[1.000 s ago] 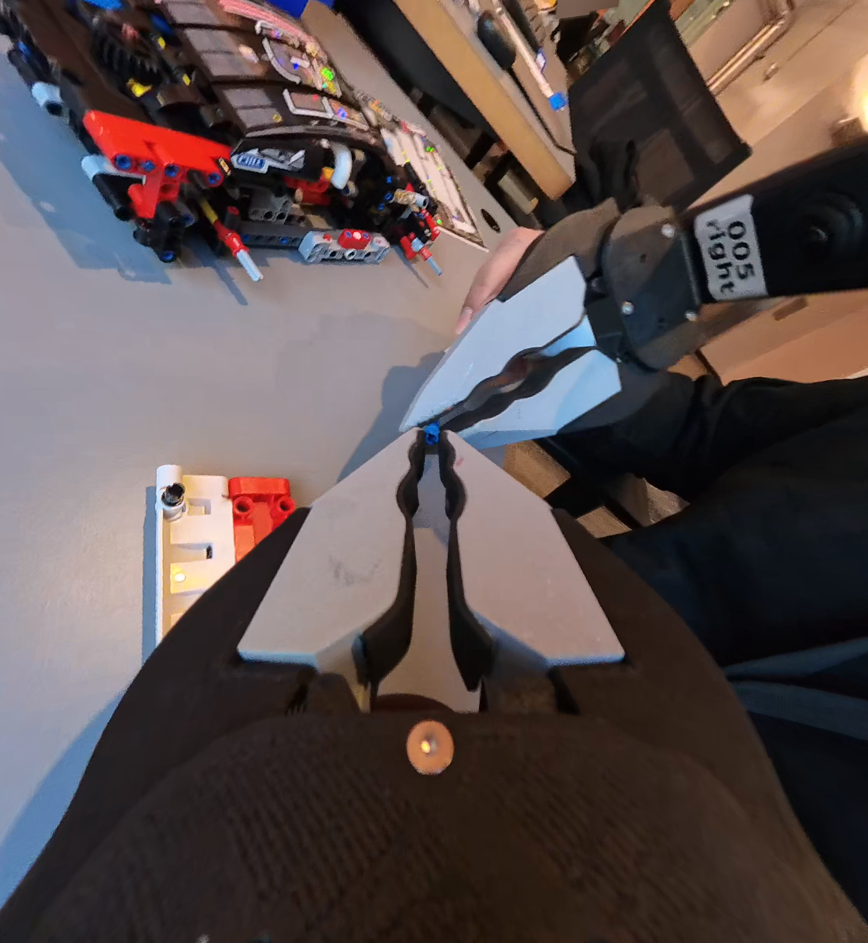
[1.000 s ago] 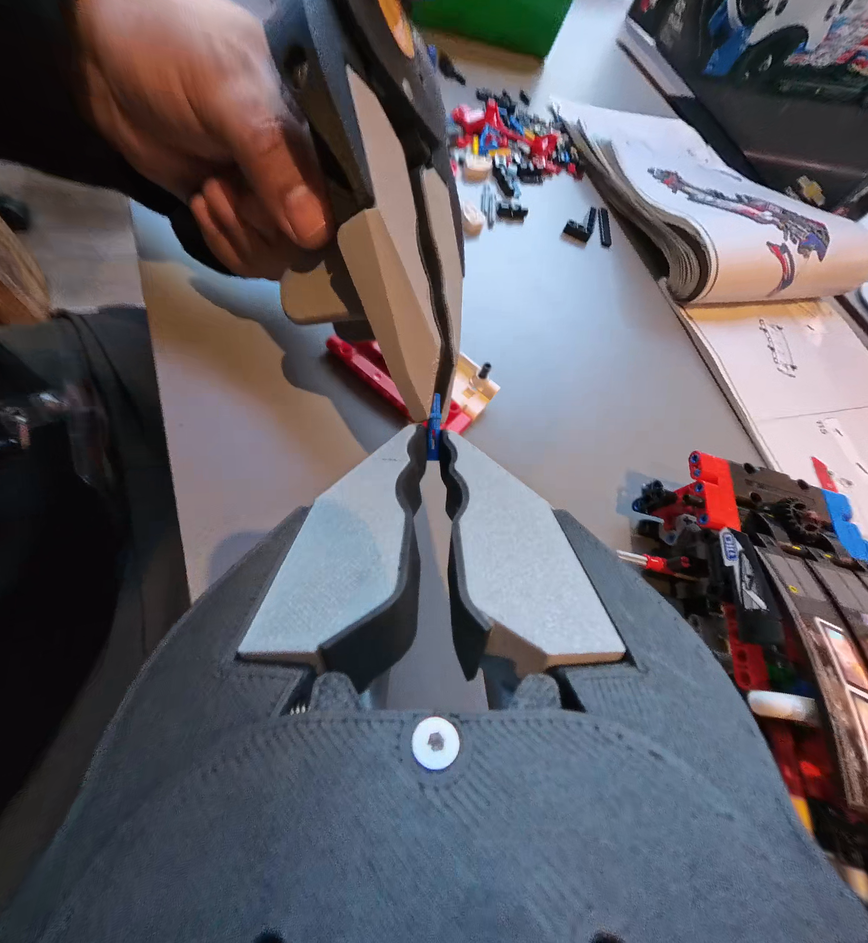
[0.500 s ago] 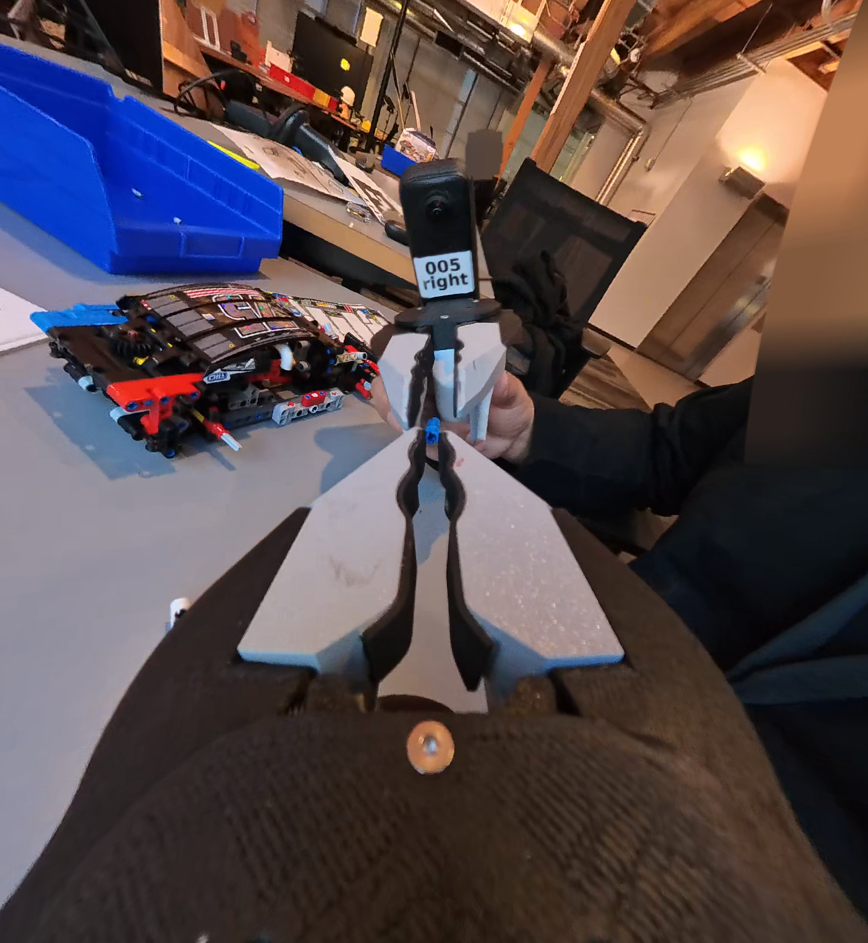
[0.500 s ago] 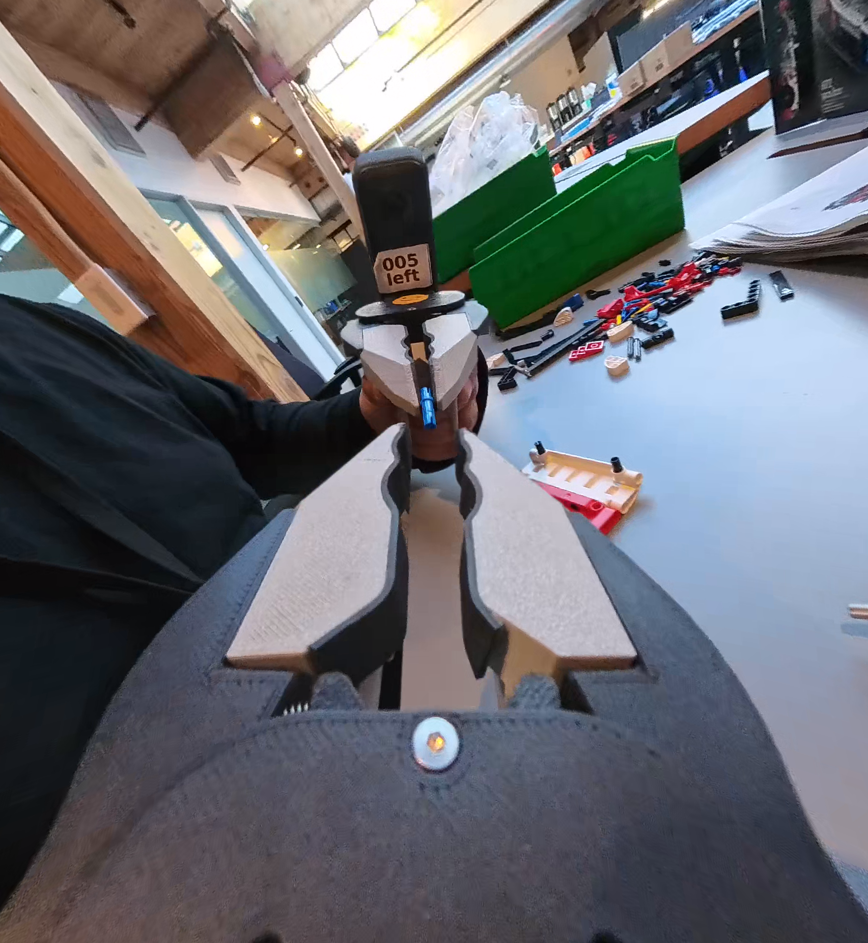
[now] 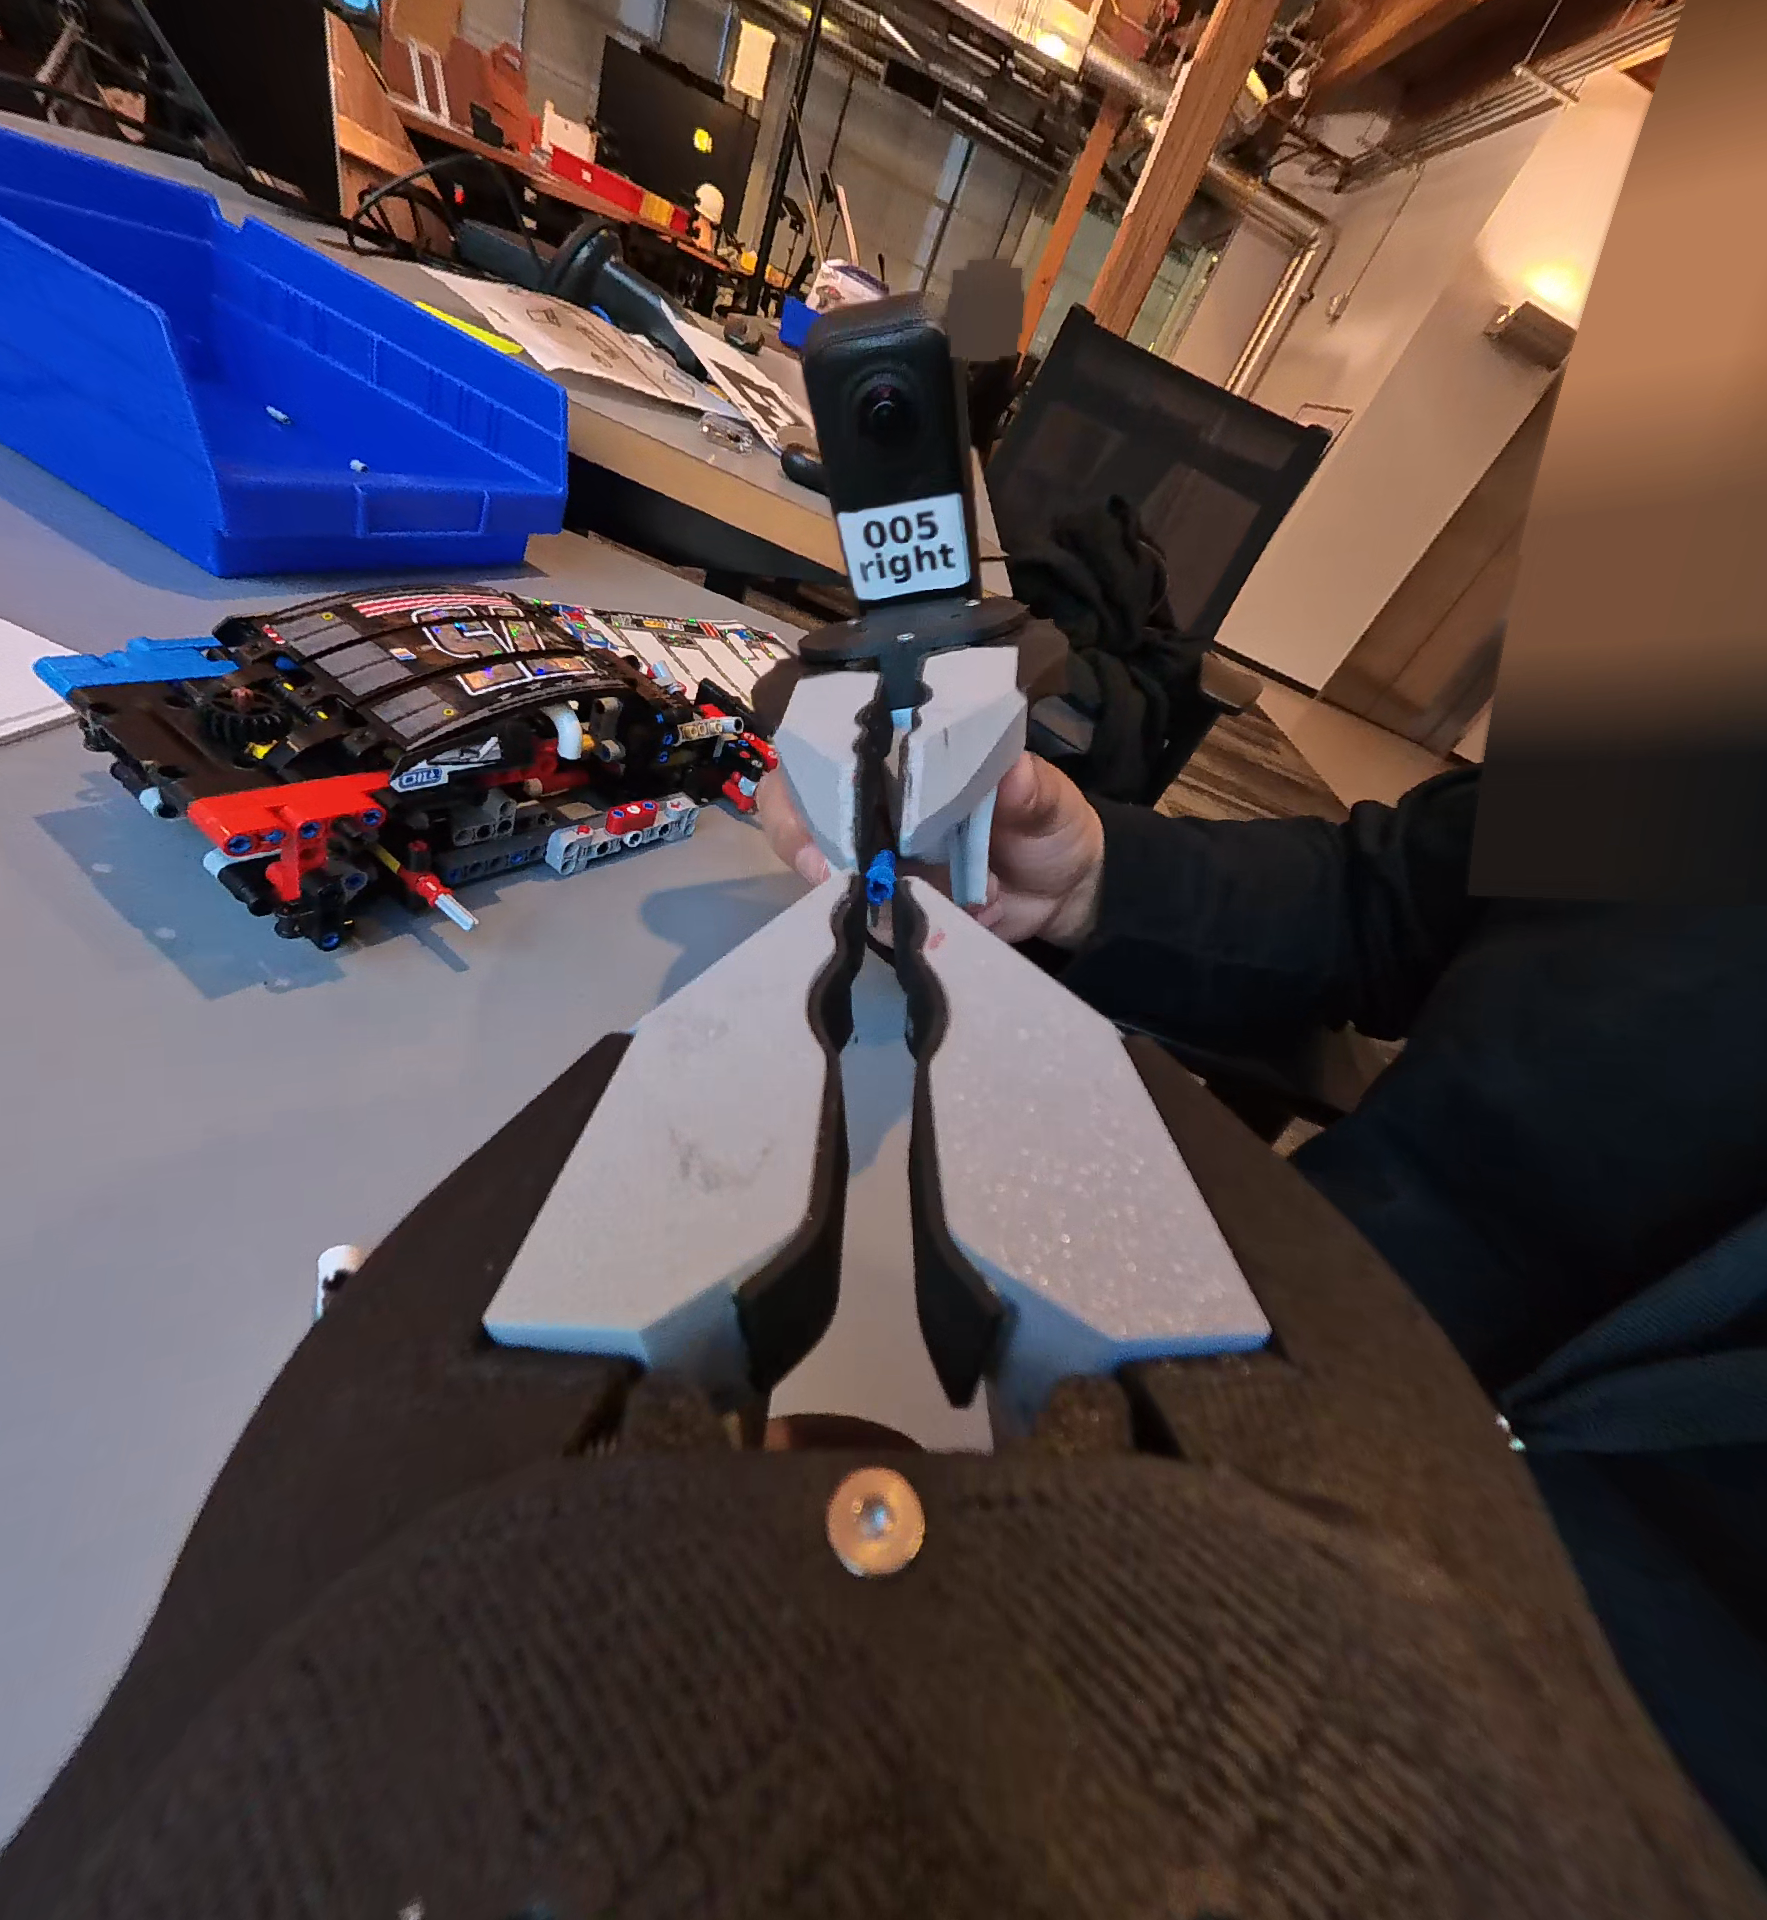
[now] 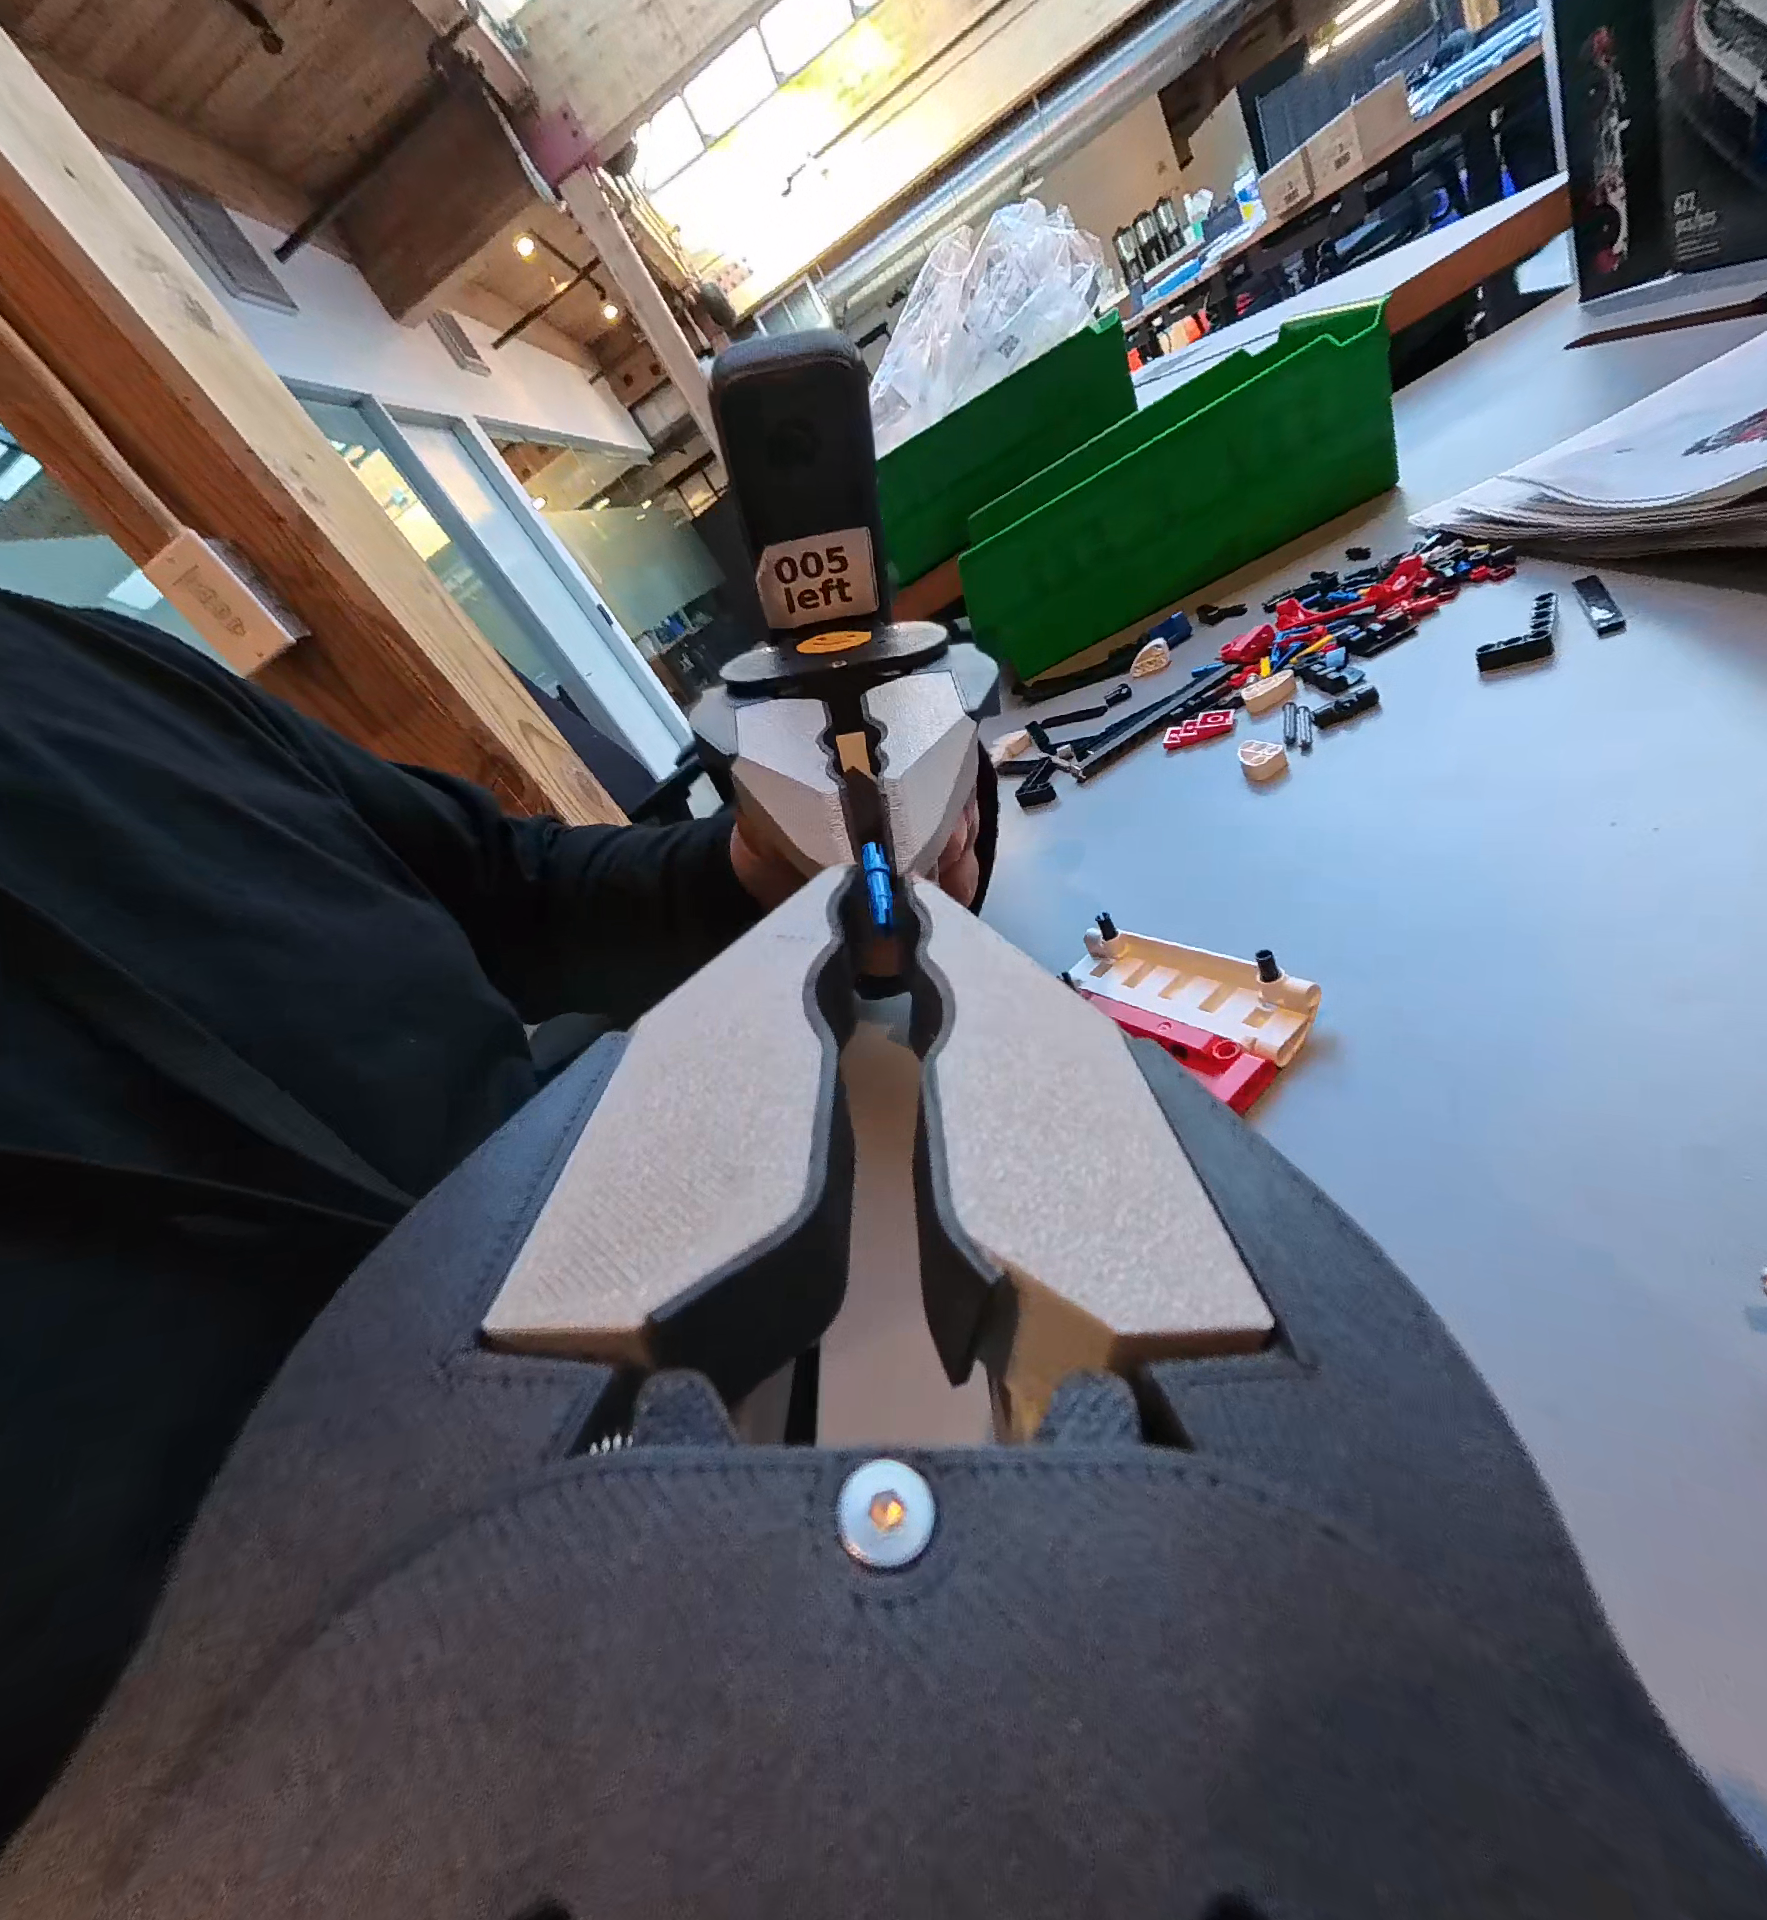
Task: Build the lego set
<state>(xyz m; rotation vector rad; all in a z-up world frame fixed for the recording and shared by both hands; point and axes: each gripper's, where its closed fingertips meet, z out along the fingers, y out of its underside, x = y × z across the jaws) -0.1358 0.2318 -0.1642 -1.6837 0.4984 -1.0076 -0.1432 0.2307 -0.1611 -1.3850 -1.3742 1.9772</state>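
**A:** Status, biggest item first?

**B:** Grey table [image 5: 235, 1091], cut off on all sides. Blue bin [image 5: 235, 416] at the far left; its inside is not visible. Green bins [image 6: 1170, 499] at the back; contents hidden by their walls.

**A:** Main assy?

**B:** Black/red car model [image 5: 391, 727] lies on the table, well apart from both tools. Its far side can't be made out. The instruction book [image 6: 1689, 468] is cut by the frame edge.

**A:** Grippers?

**B:** Both are raised above the table edge, tip to tip, facing each other. Left gripper [image 5: 874, 904]: fingers closed down to a sliver, clamping the blue pin [image 6: 874, 896] at the very tips. Right gripper [image 6: 877, 909]: fingers nearly together, with the tips flanking the same pin. Whether they actually pinch it: can't tell, contact pts too small. The hand [image 5: 1045, 842] on the right unit is mostly hidden behind its fingers.

**A:** Smaller items?

**B:** White/red sub-assy [image 6: 1191, 987] lies flat on the table, just beside the right gripper. In the left wrist view only a white stub shows past the gripper body. Loose parts pile [image 6: 1326, 644] sits near the green bins; individual pcs are hard to ID.
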